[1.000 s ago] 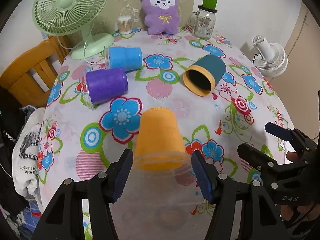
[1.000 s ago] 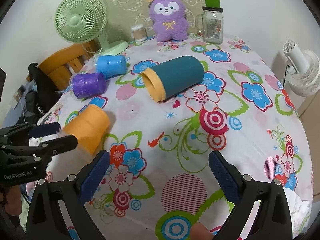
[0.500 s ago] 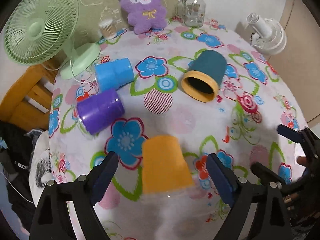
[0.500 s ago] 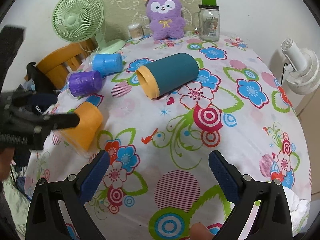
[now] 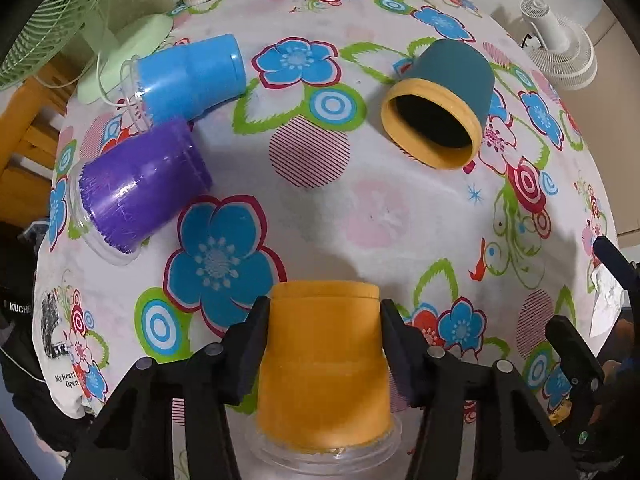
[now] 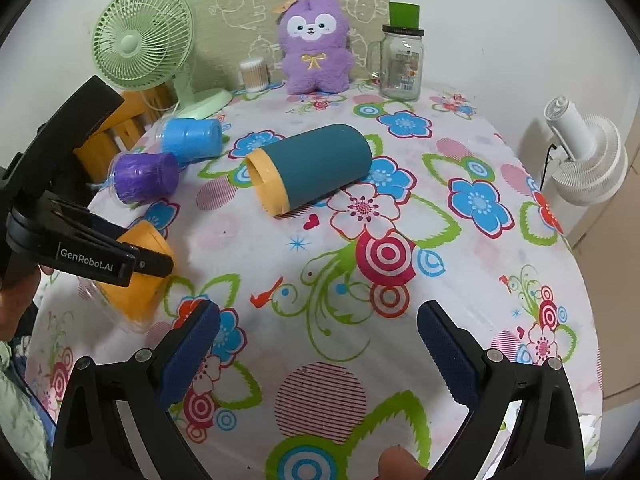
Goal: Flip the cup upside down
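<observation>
An orange cup (image 5: 324, 368) with a clear rim lies on its side on the flowered tablecloth (image 5: 360, 208), its closed base pointing away from me. My left gripper (image 5: 324, 340) has its fingers pressed against both sides of this cup. The cup also shows in the right wrist view (image 6: 140, 276), partly hidden by the left gripper. My right gripper (image 6: 318, 344) is open and empty above the near part of the table. A teal cup with a yellow rim (image 5: 440, 100), a blue cup (image 5: 188, 76) and a purple cup (image 5: 136, 192) lie on their sides.
A green fan (image 6: 144, 40), a purple plush toy (image 6: 316, 44), a glass jar with a green lid (image 6: 400, 60) and a cotton-swab box (image 6: 254, 74) stand at the far edge. A white fan (image 6: 584, 156) stands beyond the right edge. A wooden chair (image 5: 20, 128) is at the left.
My left gripper has dropped down and forward around the orange cup and closed on its sides. The right gripper has hardly moved.
</observation>
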Motion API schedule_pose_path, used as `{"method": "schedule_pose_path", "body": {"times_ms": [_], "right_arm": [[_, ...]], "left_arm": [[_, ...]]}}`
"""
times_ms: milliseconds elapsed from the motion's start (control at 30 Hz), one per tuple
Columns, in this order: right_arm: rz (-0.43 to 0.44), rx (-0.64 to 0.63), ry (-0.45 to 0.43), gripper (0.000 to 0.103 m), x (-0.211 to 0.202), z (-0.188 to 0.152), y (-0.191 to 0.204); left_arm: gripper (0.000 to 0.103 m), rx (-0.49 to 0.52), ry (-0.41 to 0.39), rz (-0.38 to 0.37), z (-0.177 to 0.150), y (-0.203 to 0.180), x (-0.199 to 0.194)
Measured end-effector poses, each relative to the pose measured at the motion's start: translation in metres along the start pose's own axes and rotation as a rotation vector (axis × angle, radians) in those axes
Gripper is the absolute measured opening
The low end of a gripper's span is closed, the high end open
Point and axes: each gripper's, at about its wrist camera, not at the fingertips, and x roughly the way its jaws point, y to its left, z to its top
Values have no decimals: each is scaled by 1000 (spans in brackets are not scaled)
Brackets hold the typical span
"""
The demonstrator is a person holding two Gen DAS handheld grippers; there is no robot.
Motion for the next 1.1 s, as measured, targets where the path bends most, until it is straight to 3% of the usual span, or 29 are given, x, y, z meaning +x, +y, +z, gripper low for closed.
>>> {"method": "schedule_pose_path", "body": {"times_ms": [133, 333, 500, 567, 667, 800, 933, 1100], "right_arm": [[10, -2, -7, 100, -2, 0, 1], [13, -14, -23, 100, -9, 0, 6], [14, -30, -46, 100, -17, -1, 12], [18, -39, -54, 100, -19, -2, 16], [26, -50, -56, 100, -21, -4, 22], [34, -71, -58, 100, -22, -8, 30], [7, -142, -51, 100, -21, -16, 42], [23, -171, -53, 100, -23, -21, 50]], "left_arm": [[55, -14, -62, 13, -6, 0, -15], [55, -36, -325, 86, -34, -14, -65], [55, -111, -521, 128, -63, -22, -89], [55, -161, -593, 115, -74, -22, -93], [56, -255, -666, 32, -92, -17, -90], [56, -350, -688, -62, -114, -16, -64], [57, -440, -702, -90, -137, -13, -46], [57, -433, -739, -31, -154, -15, -52]]}}
